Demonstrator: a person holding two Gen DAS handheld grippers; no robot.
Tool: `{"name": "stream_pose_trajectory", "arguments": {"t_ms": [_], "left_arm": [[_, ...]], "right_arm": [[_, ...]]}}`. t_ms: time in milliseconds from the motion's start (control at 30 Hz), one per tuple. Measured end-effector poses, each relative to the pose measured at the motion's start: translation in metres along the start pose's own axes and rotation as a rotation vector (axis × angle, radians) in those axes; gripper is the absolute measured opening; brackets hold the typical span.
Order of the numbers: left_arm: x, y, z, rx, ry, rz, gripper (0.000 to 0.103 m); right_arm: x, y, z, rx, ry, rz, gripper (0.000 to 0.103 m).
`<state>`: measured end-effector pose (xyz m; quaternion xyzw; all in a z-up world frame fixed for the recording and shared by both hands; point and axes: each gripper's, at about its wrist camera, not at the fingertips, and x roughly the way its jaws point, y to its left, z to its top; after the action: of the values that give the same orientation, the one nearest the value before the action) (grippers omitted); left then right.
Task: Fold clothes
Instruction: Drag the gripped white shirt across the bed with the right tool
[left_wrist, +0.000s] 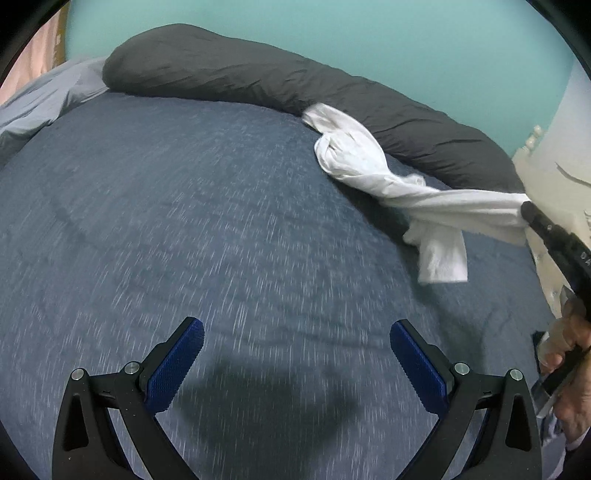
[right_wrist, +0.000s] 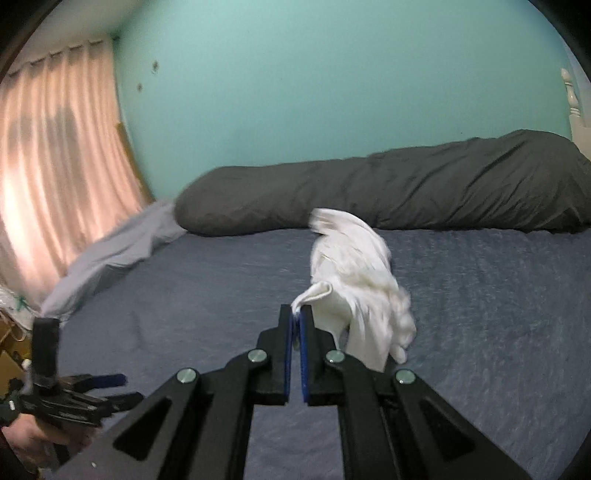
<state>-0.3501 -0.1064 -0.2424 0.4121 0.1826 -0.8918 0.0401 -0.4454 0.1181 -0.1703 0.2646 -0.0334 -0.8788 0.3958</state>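
A white garment (left_wrist: 373, 166) lies twisted on the blue bedspread (left_wrist: 184, 221), one end stretched toward the right. My right gripper (right_wrist: 296, 315) is shut on an edge of that white garment (right_wrist: 354, 273), which trails away from the tips and is partly lifted. Seen from the left wrist, the right gripper (left_wrist: 529, 210) holds the cloth at the far right, with a hand (left_wrist: 570, 354) on its handle. My left gripper (left_wrist: 297, 332) hovers open above bare bedspread, nothing between its blue pads (left_wrist: 177, 369). It also shows at the lower left of the right wrist view, left gripper (right_wrist: 110, 387), blurred.
A long dark grey pillow (left_wrist: 258, 81) runs along the far side of the bed against a teal wall (right_wrist: 332, 92). A light grey sheet (right_wrist: 110, 254) is bunched at the left corner. Pink curtains (right_wrist: 55, 166) hang at the left. A white bedpost (right_wrist: 574, 99) stands at the right.
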Motion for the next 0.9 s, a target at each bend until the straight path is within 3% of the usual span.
{"name": "stream_pose_trajectory", "arguments": {"t_ms": [600, 767, 900], "left_arm": [[-0.173, 0.009, -0.095, -0.029, -0.073, -0.021, 0.103], [-0.193, 0.016, -0.114, -0.054, -0.067, -0.028, 0.103], [-0.194, 0.015, -0.128, -0.057, -0.066, -0.035, 0.103]], "right_arm": [[-0.204, 0.149, -0.067, -0.014, -0.075, 0.082, 0.003], [-0.250, 0.180, -0.096, 0.020, -0.067, 0.116, 0.003], [-0.251, 0.187, -0.126, 0.009, -0.012, 0.094, 0.003]]}}
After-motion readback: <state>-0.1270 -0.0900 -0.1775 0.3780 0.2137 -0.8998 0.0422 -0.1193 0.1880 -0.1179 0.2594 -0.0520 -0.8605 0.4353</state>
